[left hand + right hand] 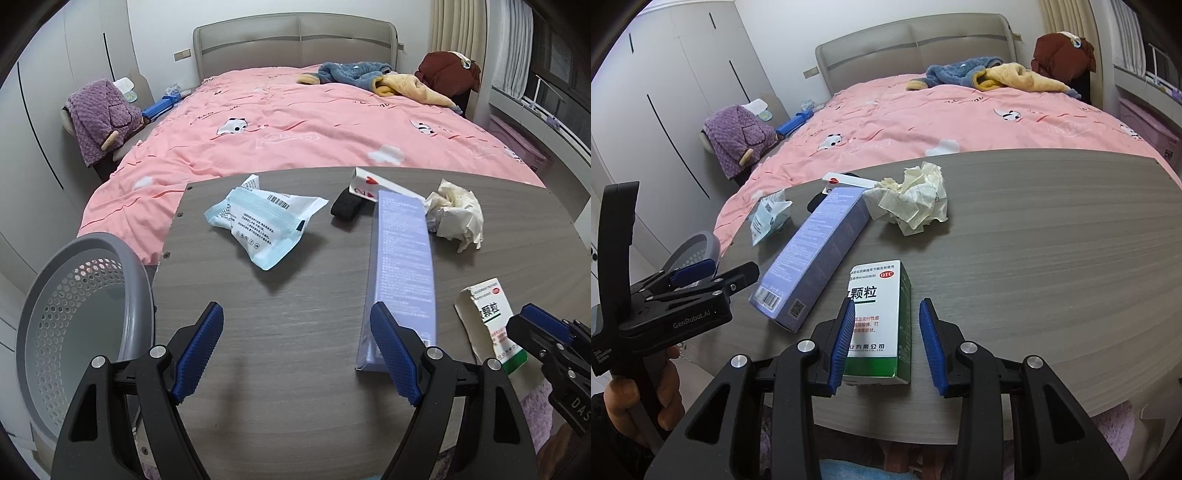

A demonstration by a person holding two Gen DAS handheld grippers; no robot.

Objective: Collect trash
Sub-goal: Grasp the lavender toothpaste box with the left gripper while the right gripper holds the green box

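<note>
Right claw (886,345) part open, straddling the near end of the white-and-green cardboard medicine box (881,321). Left pad sits against or right at the box's side, right pad stands clear with a visible gap, so no grip on it. Box lies flat on the grey wood-grain desk (1052,258), long axis running away from the claw toward the bed, torn end far.

Left claw (297,354) wide open, empty, hovering over bare desk near the front edge. Long pale-purple cardboard carton (402,258) lies flat just beside its right finger, long axis running front to back, barcode end near. In the right wrist view the carton angles off to the left of the medicine box.

Farther back: crumpled white paper wad (456,214) at the carton's far end, light-blue plastic wrapper (264,225) left of centre, small black band (345,206), white card with a red heart (369,182).

Grey perforated plastic waste basket (77,314) stands off the desk's left edge, beside the left claw. Pink bed (295,122) behind the desk.
</note>
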